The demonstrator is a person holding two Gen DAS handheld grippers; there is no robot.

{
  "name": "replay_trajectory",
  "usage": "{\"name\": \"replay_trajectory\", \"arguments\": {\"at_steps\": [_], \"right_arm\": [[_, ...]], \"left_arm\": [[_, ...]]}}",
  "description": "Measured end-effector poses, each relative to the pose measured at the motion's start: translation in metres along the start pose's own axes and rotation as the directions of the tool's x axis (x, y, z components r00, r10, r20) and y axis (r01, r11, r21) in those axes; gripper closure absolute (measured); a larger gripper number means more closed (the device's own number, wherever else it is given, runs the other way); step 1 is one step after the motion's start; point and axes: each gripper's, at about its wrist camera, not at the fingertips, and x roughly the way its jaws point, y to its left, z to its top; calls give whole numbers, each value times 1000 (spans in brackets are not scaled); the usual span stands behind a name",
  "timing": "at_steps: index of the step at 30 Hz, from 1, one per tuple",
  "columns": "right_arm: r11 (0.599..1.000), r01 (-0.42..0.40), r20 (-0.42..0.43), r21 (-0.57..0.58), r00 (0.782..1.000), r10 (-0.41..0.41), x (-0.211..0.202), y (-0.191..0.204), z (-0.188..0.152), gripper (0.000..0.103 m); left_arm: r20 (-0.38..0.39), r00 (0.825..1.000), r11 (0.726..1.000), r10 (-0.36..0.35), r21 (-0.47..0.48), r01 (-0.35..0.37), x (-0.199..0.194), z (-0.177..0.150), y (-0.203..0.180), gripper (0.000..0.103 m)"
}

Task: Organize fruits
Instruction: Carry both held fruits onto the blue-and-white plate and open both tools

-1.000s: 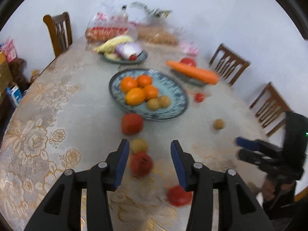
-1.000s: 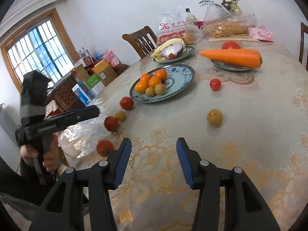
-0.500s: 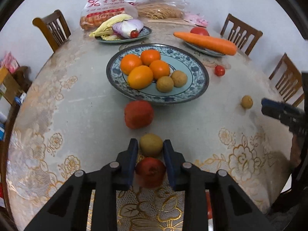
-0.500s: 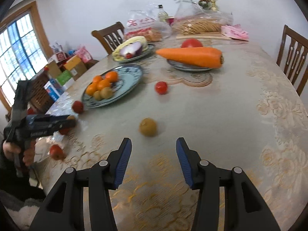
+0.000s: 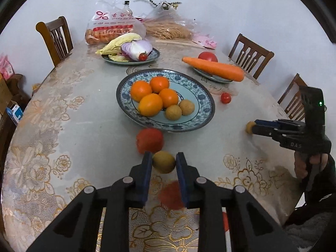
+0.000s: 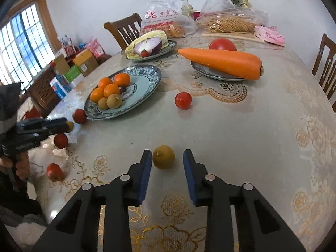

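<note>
My left gripper (image 5: 163, 156) is shut on a small brown round fruit (image 5: 163, 162) just in front of a red fruit (image 5: 149, 140) on the table. Beyond them stands the blue patterned plate (image 5: 201, 96) holding oranges (image 5: 150, 104) and two brown fruits (image 5: 173, 112). My right gripper (image 6: 167, 153) straddles another brown round fruit (image 6: 163, 157); its jaws are closing, with a gap still showing beside the right pad. In the right wrist view the left gripper (image 6: 66, 126) shows at the left edge, the fruit at its tip.
A cherry tomato (image 6: 183, 100) lies loose mid-table. A plate with a big carrot (image 6: 220, 63) and a tomato stands behind it, a vegetable plate (image 6: 151, 48) and bags at the back. More red fruits (image 6: 61, 140) lie near the front left edge. Chairs ring the table.
The left jaws closed onto the brown fruit. The right gripper moved forward until the other brown fruit sat between its fingers, and its jaws narrowed.
</note>
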Motion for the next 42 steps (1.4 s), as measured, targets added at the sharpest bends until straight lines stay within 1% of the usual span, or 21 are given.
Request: {"name": "replay_trajectory", "arguments": {"at_steps": [1,2,3,5,10,11,12,13,18,22,26,28,32,34,35,38,42], "right_arm": [[1000,0,-5,-3,1000,0,1,0,0,79],[1000,4,-6,-9,1000,-4,2,1,1,79],[1000,8,-4,-16,1000,-8,2,2,2,79],[1000,12,-4,-28,1000,-12,3,4,3,79],[999,-2,0,-33,1000,2,5,5,4,79],[1000,-6,2,-31,1000,6,5,5,4,79],[1000,-10,4,-28,1000,10,5,4,4,79],[1000,-17,7,-21,1000,17,6,3,4,79],[999,-33,13,-8,999,33,5,3,4,79],[996,-89,23,-29,996,90,3,14,5,80],[983,-150,59,-103,986,156,-1,48,12,80],[975,-165,87,-151,980,179,-2,69,17,80],[954,-135,118,-269,978,171,5,110,29,80],[949,-136,121,-284,977,176,13,120,36,80],[949,-139,119,-284,977,179,18,123,41,80],[947,-145,120,-287,975,186,31,125,51,80],[950,-178,87,-257,975,207,43,119,60,80]], "left_arm": [[-7,1000,1000,5,2,-5,2,0,0,79],[-17,1000,1000,11,1,-11,5,0,1,78],[-21,1000,1000,20,-7,-20,7,0,2,72],[-42,999,999,30,-33,-31,13,0,6,64],[-74,997,1000,30,-2,-31,21,0,0,64],[-79,996,999,32,10,-31,23,0,-2,72],[-83,996,999,33,14,-32,24,0,-3,77],[-83,996,1000,29,10,-29,25,0,-3,77],[-48,999,1000,19,-15,-20,17,-1,0,77],[-16,999,999,29,-23,-30,8,-1,2,77],[60,998,1000,-2,-15,3,-9,8,-1,77],[74,997,1000,-5,4,5,-11,13,-4,77],[84,996,1000,-7,21,5,-6,25,0,77],[85,996,1000,-11,19,9,-3,29,4,77],[85,996,1000,-22,14,21,-1,31,7,77],[87,991,995,-97,-15,98,6,36,17,77],[85,989,993,-117,-19,119,13,37,22,77]]}}
